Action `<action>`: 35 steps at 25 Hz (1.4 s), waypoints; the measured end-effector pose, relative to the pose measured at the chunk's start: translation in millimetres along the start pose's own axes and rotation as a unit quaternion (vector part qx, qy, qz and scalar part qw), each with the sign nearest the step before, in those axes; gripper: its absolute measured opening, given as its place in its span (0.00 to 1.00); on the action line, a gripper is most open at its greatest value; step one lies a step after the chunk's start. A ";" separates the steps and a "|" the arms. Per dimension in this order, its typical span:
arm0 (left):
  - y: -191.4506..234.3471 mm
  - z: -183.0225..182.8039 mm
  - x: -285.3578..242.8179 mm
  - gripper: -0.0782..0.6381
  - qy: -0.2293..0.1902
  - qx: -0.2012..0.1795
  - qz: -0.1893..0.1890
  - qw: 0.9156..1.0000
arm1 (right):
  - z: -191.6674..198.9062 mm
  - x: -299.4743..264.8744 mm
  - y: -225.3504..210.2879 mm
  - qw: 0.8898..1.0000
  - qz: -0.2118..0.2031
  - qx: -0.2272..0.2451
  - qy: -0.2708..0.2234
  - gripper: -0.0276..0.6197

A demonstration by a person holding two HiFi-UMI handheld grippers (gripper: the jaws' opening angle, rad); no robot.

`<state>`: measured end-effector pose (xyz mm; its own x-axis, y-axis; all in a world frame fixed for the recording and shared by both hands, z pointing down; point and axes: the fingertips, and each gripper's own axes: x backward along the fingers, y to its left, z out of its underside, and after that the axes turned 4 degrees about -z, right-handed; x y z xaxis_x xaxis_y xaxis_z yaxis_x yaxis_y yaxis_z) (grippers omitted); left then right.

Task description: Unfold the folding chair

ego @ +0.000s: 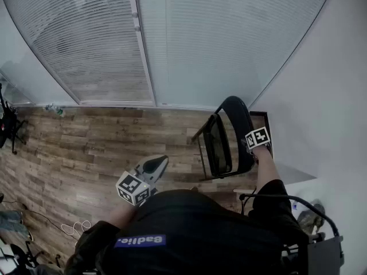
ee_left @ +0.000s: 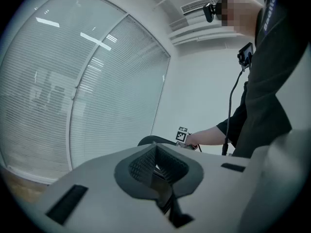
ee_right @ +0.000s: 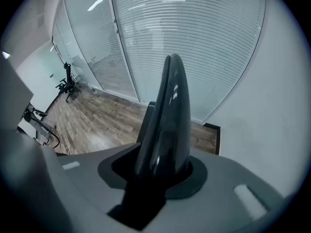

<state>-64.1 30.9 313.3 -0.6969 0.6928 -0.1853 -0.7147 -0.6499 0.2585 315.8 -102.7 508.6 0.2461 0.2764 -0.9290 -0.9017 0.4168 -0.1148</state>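
The black folding chair (ego: 220, 146) stands folded on the wooden floor near the right wall, its seat flat against the frame. My right gripper (ego: 252, 149) points steeply down and is shut on the chair's curved backrest (ee_right: 167, 113), which fills the space between the jaws in the right gripper view. My left gripper (ego: 155, 165) hangs in free air left of the chair, roughly level, shut with nothing in it. In the left gripper view the closed jaws (ee_left: 156, 167) face the chair's top edge (ee_left: 151, 140) and the right gripper's marker cube (ee_left: 181, 135).
A glass wall with white blinds (ego: 172, 39) runs along the back. A white wall (ego: 327, 113) stands close on the right of the chair. Cables (ego: 71, 229) lie on the floor at lower left. A black stand (ego: 7, 125) is at far left.
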 end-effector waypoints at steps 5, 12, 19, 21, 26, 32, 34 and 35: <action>2.6 4.3 3.2 0.12 0.000 -0.001 -0.003 1.000 | -0.7 -2.1 -2.1 1.000 -0.001 -0.003 0.001 0.25; 3.5 9.6 6.5 0.12 0.001 0.007 -0.006 1.000 | -1.4 -2.1 2.1 1.000 -0.013 0.008 -0.003 0.26; 0.2 17.1 0.3 0.12 0.012 0.010 0.000 1.000 | -0.6 -4.1 2.6 1.000 -0.013 0.005 -0.010 0.26; 0.0 19.3 -2.2 0.12 0.015 0.014 0.002 1.000 | -0.2 -5.1 4.3 1.000 -0.014 0.005 -0.011 0.26; 3.9 13.9 -19.9 0.12 0.025 0.025 0.010 0.999 | -12.0 -4.3 1.0 1.000 -0.014 0.009 -0.013 0.26; -12.4 17.2 -30.5 0.12 0.031 0.038 0.047 0.998 | -4.6 1.9 9.7 1.000 -0.011 0.004 -0.015 0.26; -17.6 20.7 -40.2 0.12 0.036 0.040 0.057 0.997 | -3.0 1.2 9.9 1.000 -0.012 0.005 -0.016 0.26; -20.7 22.5 -45.4 0.12 0.039 0.042 0.063 0.996 | -2.2 1.0 9.5 1.000 -0.013 0.005 -0.016 0.26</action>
<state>-16.4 20.0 337.6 -0.7851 0.5795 -0.2186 -0.6168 -0.6990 0.3620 306.7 -100.4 505.8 0.2803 0.2936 -0.9139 -0.8913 0.4332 -0.1343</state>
